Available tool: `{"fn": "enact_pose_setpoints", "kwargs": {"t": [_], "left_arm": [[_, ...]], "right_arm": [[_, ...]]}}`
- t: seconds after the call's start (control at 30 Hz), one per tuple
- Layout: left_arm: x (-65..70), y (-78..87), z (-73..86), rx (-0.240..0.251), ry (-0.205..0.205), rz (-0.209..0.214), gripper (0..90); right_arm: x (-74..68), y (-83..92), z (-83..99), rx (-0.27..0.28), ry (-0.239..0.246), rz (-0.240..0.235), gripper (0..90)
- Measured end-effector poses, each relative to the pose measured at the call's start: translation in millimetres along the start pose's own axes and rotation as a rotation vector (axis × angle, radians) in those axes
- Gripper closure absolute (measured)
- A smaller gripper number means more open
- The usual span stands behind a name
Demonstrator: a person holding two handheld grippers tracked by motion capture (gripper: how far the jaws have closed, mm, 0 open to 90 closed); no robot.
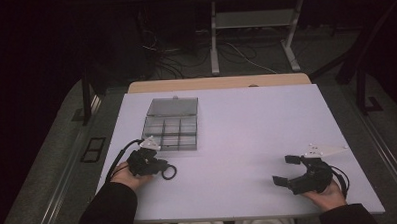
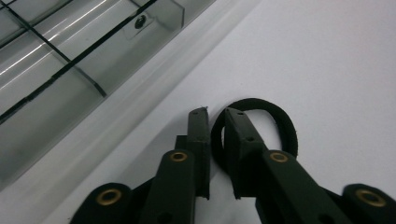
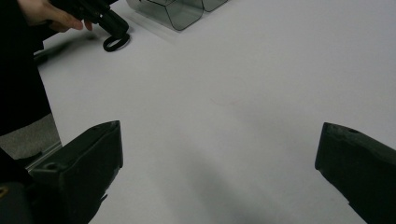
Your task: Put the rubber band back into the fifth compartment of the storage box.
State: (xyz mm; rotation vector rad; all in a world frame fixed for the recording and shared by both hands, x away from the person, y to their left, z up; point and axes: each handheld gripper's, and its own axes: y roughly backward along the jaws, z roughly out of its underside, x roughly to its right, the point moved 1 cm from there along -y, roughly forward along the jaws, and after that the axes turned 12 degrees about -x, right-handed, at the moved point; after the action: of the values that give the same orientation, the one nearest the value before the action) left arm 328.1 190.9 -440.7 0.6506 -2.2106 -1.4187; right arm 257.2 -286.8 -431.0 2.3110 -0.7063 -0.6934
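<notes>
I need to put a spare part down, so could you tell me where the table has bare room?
The widest free patch lies between the left gripper with its black ring and the right gripper. The far right of the table, beside the clear compartment box, is bare too. It is crowded only between box and left gripper.

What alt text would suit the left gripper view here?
The left gripper has its two black jaws pinched on the rim of a black ring lying on the white table. A clear compartment box sits at upper left.
</notes>
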Motion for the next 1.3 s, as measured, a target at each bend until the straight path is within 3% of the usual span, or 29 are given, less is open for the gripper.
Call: {"fn": "enact_pose_setpoints", "kwargs": {"t": [0.1, 0.4, 0.53, 1.3], "left_arm": [[1.7, 0.0, -0.4, -0.004, -0.008, -0.003, 86.6], [-0.3, 3.0, 0.4, 0.006, -0.006, 0.028, 87.1], [-1.7, 8.9, -1.8, 0.013, -0.014, 0.019, 87.2], [-2.9, 38.2, -28.6, 0.029, -0.057, 0.007, 87.2]], "right_arm": [[0.1, -0.1, 0.1, -0.003, -0.001, 0.003, 0.5], [0.3, 0.1, 0.0, -0.002, -0.003, 0.003, 0.5], [0.5, 0.0, 0.1, -0.001, -0.002, 0.004, 0.5], [0.4, 0.6, 0.2, 0.001, -0.007, 0.003, 0.5]]}}
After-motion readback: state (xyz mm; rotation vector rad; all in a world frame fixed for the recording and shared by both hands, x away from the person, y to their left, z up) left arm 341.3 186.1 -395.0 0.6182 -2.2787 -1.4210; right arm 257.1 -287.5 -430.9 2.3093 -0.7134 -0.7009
